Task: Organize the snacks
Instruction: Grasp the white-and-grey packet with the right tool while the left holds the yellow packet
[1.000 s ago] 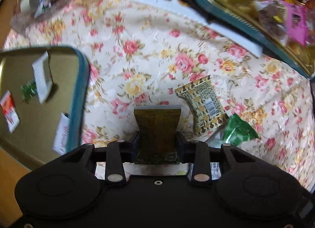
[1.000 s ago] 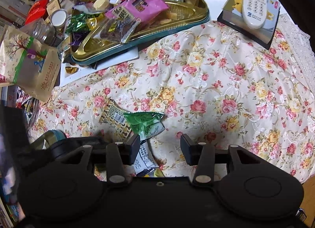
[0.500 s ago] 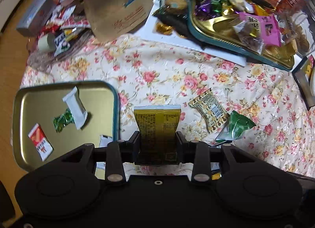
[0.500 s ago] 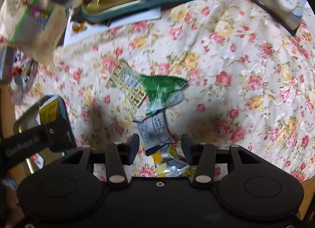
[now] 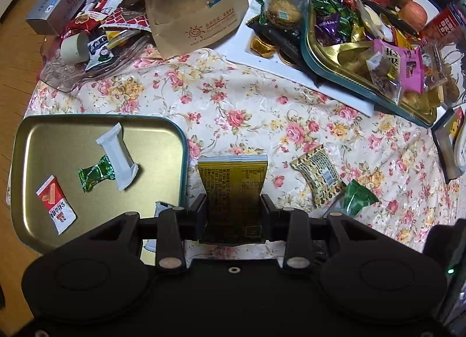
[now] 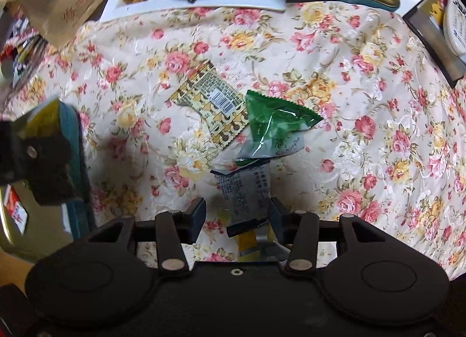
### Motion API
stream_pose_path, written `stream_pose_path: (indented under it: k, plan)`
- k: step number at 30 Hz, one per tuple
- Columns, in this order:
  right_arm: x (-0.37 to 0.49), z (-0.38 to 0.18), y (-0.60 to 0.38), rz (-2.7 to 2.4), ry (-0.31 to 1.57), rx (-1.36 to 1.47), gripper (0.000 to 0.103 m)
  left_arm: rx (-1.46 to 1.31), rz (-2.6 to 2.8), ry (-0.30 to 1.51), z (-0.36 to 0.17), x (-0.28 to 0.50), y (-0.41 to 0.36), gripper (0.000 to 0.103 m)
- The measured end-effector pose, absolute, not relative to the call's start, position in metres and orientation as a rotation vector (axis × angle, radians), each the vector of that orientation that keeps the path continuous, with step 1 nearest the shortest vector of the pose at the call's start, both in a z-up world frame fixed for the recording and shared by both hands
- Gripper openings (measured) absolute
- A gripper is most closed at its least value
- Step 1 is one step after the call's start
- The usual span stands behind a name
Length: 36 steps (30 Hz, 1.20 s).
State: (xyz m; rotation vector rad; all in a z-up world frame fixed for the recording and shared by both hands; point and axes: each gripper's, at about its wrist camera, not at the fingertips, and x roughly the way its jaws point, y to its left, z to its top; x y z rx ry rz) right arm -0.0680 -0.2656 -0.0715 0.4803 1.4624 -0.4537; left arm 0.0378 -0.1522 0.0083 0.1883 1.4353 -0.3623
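My left gripper [image 5: 233, 214] is shut on a yellow snack packet [image 5: 233, 182] and holds it above the flowered cloth, just right of the gold tray [image 5: 38, 145]. In that tray lie a white bar [image 5: 116, 155], a green candy [image 5: 96, 172] and a red-and-white packet [image 5: 56, 206]. My right gripper [image 6: 237, 214] hangs open over a pale blue-printed packet [image 6: 243, 187] that lies between its fingers without being pressed. Beyond it lie a green packet [image 6: 276, 121] and a brown-patterned packet [image 6: 211, 104]. The left gripper with the yellow packet [image 6: 43, 117] shows at the left edge.
A second gold tray [image 5: 326, 69] heaped with sweets stands at the back right on a white board. A brown paper bag [image 5: 192, 8], a glass dish with wrappers [image 5: 87, 54] and a grey box [image 5: 58, 2] crowd the back left. A remote [image 6: 457, 25] rests at the right.
My left gripper has risen with the yellow packet, so more of the table shows. My right gripper has dropped and shifted over the pale packet, which now lies between its fingers.
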Motion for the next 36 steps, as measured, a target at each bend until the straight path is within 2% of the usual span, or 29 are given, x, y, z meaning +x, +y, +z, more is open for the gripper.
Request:
stream_pose_path:
  k: [17, 20, 22, 23, 26, 30, 32, 33, 34, 36]
  plan:
    - [-0.07, -0.077, -0.269, -0.516, 1.472, 0.421, 0.049, 0.161, -0.354, 1.442, 0.01, 0.043, -0.141, 0.046]
    - [-0.069, -0.078, -0.268, -0.5, 1.484, 0.422, 0.034, 0.152, -0.347, 1.46, 0.007, 0.044, -0.138, 0.046]
    - [-0.068, -0.076, -0.265, -0.492, 1.483, 0.406, 0.014, 0.144, -0.341, 1.465, 0.007, 0.044, -0.135, 0.046]
    - [-0.068, -0.074, -0.263, -0.495, 1.48, 0.39, 0.01, 0.142, -0.335, 1.463, 0.007, 0.045, -0.133, 0.046]
    - [-0.069, -0.069, -0.262, -0.49, 1.466, 0.377, 0.009, 0.139, -0.318, 1.456, 0.008, 0.047, -0.127, 0.046]
    - [-0.073, -0.064, -0.269, -0.495, 1.448, 0.453, 0.018, 0.113, -0.298, 1.466, 0.008, 0.05, -0.12, 0.046]
    - [-0.073, -0.063, -0.273, -0.502, 1.433, 0.47, 0.036, 0.087, -0.297, 1.477, 0.007, 0.051, -0.117, 0.046]
    - [-0.073, -0.063, -0.274, -0.509, 1.422, 0.478, 0.049, 0.072, -0.3, 1.48, 0.007, 0.052, -0.117, 0.046]
    - [-0.073, -0.062, -0.276, -0.518, 1.412, 0.489, 0.053, 0.066, -0.303, 1.482, 0.006, 0.052, -0.117, 0.046]
    - [-0.072, -0.064, -0.278, -0.52, 1.409, 0.508, 0.053, 0.079, -0.309, 1.485, 0.005, 0.052, -0.119, 0.046]
